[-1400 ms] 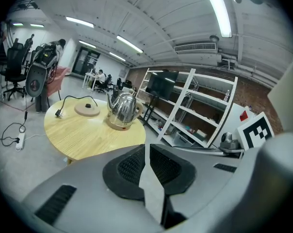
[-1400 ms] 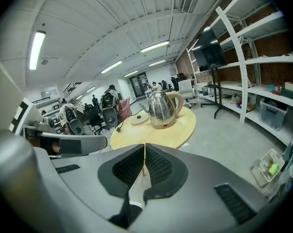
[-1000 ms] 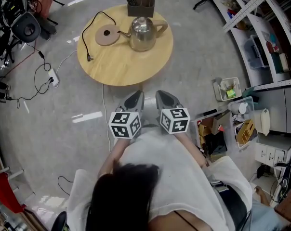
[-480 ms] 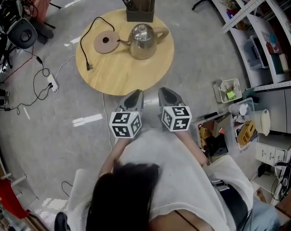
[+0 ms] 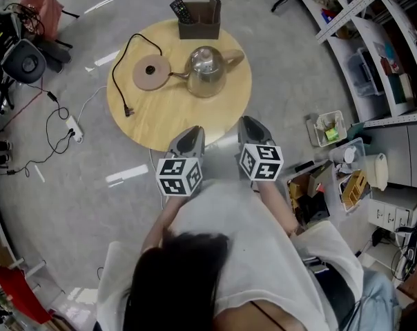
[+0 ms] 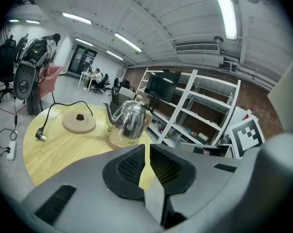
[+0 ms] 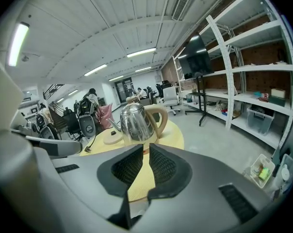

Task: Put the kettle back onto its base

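A steel kettle (image 5: pixel 207 69) with a tan handle stands on the round wooden table (image 5: pixel 167 112), to the right of its round tan base (image 5: pixel 152 72). A black cord runs from the base over the table top. My left gripper (image 5: pixel 192 132) is shut and empty at the table's near edge. My right gripper (image 5: pixel 250 121) is also shut and empty, just off the edge to the right. In the left gripper view the kettle (image 6: pixel 129 125) and base (image 6: pixel 79 123) lie beyond my left gripper (image 6: pixel 147 147). In the right gripper view the kettle (image 7: pixel 135 123) stands straight beyond my right gripper (image 7: pixel 145 149).
A brown box (image 5: pixel 200 12) with a remote stands at the table's far edge. A power strip (image 5: pixel 74 124) and cables lie on the floor to the left. Bins (image 5: pixel 326 126) and metal shelving (image 5: pixel 381 40) crowd the right side.
Both grippers have moved forward toward the table, the right one further and a little to the right. The kettle and base have not moved on the table.
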Demonstrator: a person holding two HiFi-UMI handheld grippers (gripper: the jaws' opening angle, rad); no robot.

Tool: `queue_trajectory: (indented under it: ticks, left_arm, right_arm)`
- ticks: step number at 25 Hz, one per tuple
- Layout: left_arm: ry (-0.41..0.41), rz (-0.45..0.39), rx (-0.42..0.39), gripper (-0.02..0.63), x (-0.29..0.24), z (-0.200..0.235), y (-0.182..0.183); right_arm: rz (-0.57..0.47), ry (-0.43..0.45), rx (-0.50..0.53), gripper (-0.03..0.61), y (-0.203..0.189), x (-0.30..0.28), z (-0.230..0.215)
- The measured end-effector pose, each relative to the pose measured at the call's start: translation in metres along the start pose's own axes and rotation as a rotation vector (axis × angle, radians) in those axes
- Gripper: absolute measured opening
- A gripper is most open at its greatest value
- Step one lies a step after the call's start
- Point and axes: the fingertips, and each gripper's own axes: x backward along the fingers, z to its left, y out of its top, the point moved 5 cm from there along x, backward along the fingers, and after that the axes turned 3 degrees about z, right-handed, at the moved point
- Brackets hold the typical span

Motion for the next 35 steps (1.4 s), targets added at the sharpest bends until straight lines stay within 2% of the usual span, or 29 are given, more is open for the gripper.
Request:
queue_trajectory:
  ticks: [6, 15, 19, 27, 35]
  left_arm:
    - [-0.002, -0.011, 0.012, 0.051, -0.008, 0.026, 0.022]
    - [-0.018, -0.003, -0.005, 0.051, -0.025, 0.060, 0.048]
    - [-0.026, -0.005, -0.005, 0.051, -0.031, 0.075, 0.057]
    - [-0.048, 0.034, -0.023, 0.051, -0.045, 0.096, 0.069]
    - [-0.048, 0.076, -0.030, 0.051, -0.055, 0.110, 0.068]
  right_arm:
    - [-0.052, -0.066, -0.013, 0.031, 0.030, -0.023, -0.010]
    - [-0.095, -0.164, -0.019, 0.035, 0.048, -0.054, -0.017]
    - [-0.095, -0.179, -0.024, 0.131, 0.055, -0.070, -0.020]
    - [-0.121, -0.207, -0.006, 0.176, 0.074, -0.096, -0.027]
    - [-0.085, -0.217, 0.036, 0.186, 0.078, -0.128, -0.040]
